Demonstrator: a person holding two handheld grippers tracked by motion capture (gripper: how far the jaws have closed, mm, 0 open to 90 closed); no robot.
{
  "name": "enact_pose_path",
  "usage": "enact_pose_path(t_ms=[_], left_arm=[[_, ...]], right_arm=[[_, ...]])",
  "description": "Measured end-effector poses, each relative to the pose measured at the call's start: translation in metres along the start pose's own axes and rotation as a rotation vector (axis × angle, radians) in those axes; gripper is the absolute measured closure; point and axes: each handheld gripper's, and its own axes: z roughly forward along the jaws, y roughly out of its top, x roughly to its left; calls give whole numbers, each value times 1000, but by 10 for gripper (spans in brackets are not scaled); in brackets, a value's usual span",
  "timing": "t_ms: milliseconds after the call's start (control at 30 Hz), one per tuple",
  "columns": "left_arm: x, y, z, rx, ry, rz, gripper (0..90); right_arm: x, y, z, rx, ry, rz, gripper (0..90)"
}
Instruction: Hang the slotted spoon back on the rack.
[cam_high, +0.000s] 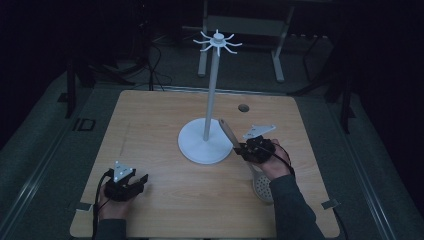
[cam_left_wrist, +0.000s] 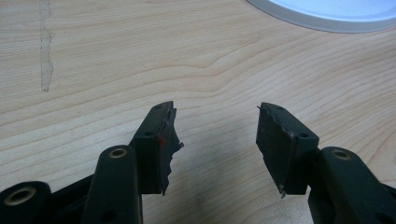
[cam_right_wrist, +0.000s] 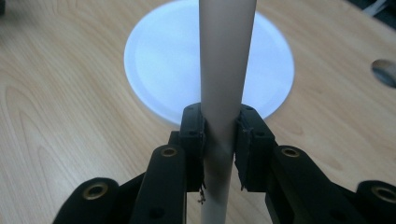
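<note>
- The pale slotted spoon with a light wooden handle (cam_high: 239, 150) sits in my right hand-held gripper (cam_high: 248, 149) in the high view, right of the white round-based stand (cam_high: 205, 142). Its handle rises up and to the left out of the jaws. Its perforated head (cam_high: 263, 187) hangs low at the near side, by my right sleeve (cam_high: 292, 210).
- In the same view the stand's thin post ends in a crown of spoke-like hooks (cam_high: 217, 41). The stand is on the light wooden surface (cam_high: 150, 130) near its middle, with a small round hole (cam_high: 243, 107) in the surface behind it.
- My left hand-held gripper (cam_high: 141, 181) is low at the near left corner of the surface, well apart from the stand and the spoon.
- In the left gripper view, my left hand-held gripper (cam_left_wrist: 215, 140) has its jaws spread apart with nothing between them, just bare wood grain. The edge of the stand's base (cam_left_wrist: 327, 16) shows at the top right.
- In the right gripper view, my right hand-held gripper (cam_right_wrist: 219, 140) is clamped on the spoon's handle (cam_right_wrist: 226, 70), a pad pressed against either side. The handle runs straight up the middle. Beyond it lies the stand's white base (cam_right_wrist: 163, 60), and the hole (cam_right_wrist: 385, 70) is at the right edge.
</note>
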Motion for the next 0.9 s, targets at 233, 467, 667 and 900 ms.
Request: enact_pose_path(t_ms=[233,467,667,900], left_arm=[[0,0,0,1,1,-1,471],[0,0,0,1,2,0,471],[0,0,0,-2,2,-1,471],[1,0,-1,-5,2,-4,471]], right_arm=[[-2,5,-14,-80,-14,15,744],[-3,9,-27,-181,-39,26,744],[-4,13,-34,-244,-48,44,745],[-1,18,-35,-296,-59,54,745]])
